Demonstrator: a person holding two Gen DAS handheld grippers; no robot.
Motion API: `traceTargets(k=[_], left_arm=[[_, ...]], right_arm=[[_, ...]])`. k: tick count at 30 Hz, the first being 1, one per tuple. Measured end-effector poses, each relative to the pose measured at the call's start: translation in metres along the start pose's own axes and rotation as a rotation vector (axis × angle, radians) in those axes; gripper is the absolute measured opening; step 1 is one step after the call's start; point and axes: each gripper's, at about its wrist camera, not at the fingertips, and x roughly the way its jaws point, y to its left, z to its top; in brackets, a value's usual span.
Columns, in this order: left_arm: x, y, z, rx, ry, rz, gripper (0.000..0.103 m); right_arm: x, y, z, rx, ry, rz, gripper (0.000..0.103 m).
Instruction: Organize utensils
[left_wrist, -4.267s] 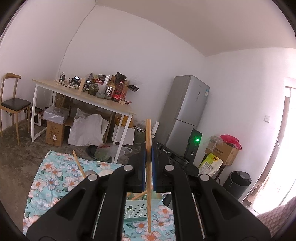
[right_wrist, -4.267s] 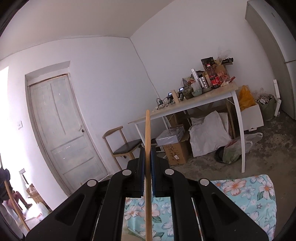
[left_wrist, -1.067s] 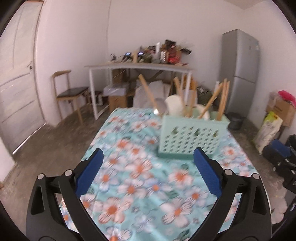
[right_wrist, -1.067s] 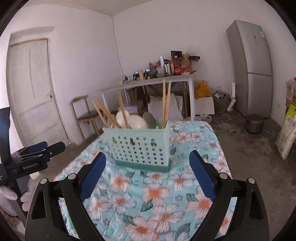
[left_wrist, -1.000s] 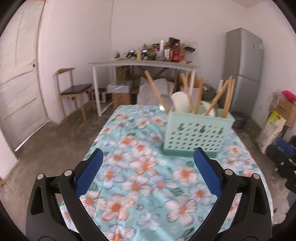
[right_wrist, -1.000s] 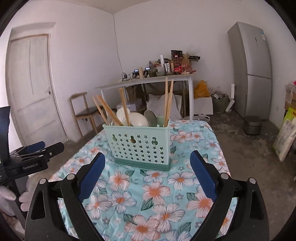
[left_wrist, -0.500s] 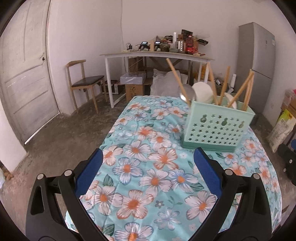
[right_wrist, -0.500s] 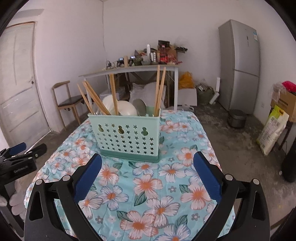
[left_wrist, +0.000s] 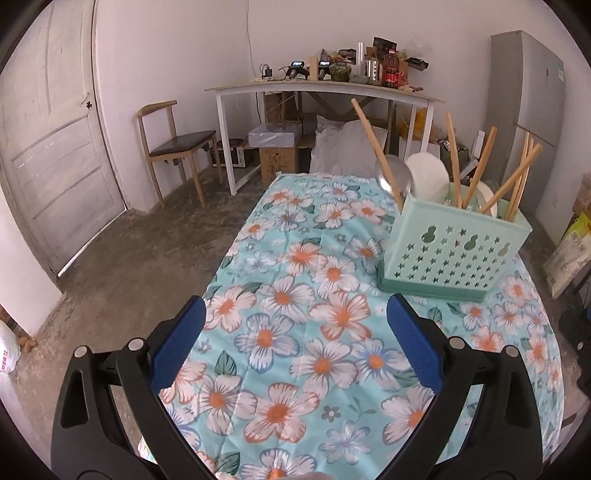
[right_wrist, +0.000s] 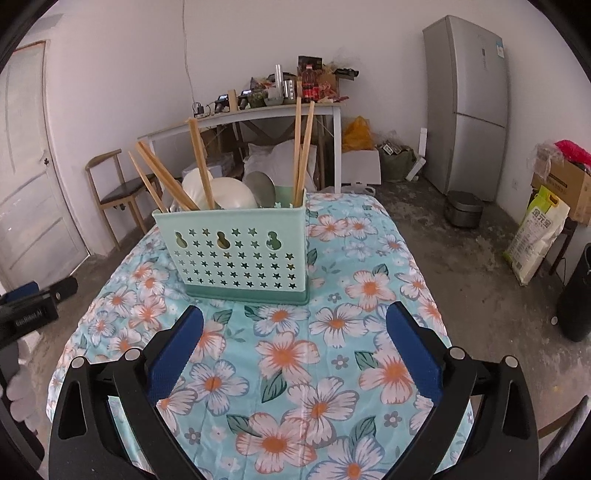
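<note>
A mint-green utensil caddy (left_wrist: 454, 254) (right_wrist: 240, 251) with star-shaped holes stands on the floral tablecloth (left_wrist: 314, 332) (right_wrist: 332, 350). Several wooden chopsticks (left_wrist: 517, 177) (right_wrist: 303, 147), a wooden-handled metal spoon (left_wrist: 373, 144), a steel spoon (right_wrist: 260, 192) and white ladles (left_wrist: 426, 177) (right_wrist: 232, 195) stick up out of it. My left gripper (left_wrist: 295, 345) is open and empty, low over the cloth, left of and nearer than the caddy. My right gripper (right_wrist: 293, 347) is also open and empty, straight in front of the caddy. The left gripper's body (right_wrist: 33, 306) shows at the right wrist view's left edge.
Behind the table stand a cluttered white desk (left_wrist: 325, 88) (right_wrist: 258, 110), a wooden chair (left_wrist: 173, 144) (right_wrist: 110, 184), boxes and sacks on the floor, and a grey fridge (right_wrist: 465, 103) (left_wrist: 532, 96). A door (left_wrist: 55, 147) is at left. A rice bag (right_wrist: 535, 236) leans at right.
Seconds ago each gripper was shut on a chopstick; now both are open and the sticks stand in the caddy. Over the last second both grippers have drawn back and risen slightly.
</note>
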Motion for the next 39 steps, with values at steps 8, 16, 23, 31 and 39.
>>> traceTargets(k=[8, 16, 23, 31, 39], left_arm=[[-0.002, -0.011, 0.013, 0.009, -0.03, 0.011, 0.095], [0.002, -0.015, 0.012, -0.027, 0.002, -0.001, 0.095], [0.005, -0.022, 0.007, -0.004, 0.034, -0.005, 0.095], [0.01, -0.027, 0.002, 0.033, 0.071, -0.008, 0.095], [0.009, -0.033, 0.001, 0.057, 0.083, -0.029, 0.095]], right_arm=[[0.007, -0.007, 0.004, 0.026, 0.008, 0.006, 0.096], [0.003, -0.009, 0.009, 0.012, -0.008, -0.011, 0.096], [0.009, -0.014, 0.009, 0.024, 0.011, -0.02, 0.096], [0.014, -0.015, 0.013, 0.022, 0.018, -0.017, 0.096], [0.014, -0.02, 0.015, 0.035, 0.018, -0.032, 0.096]])
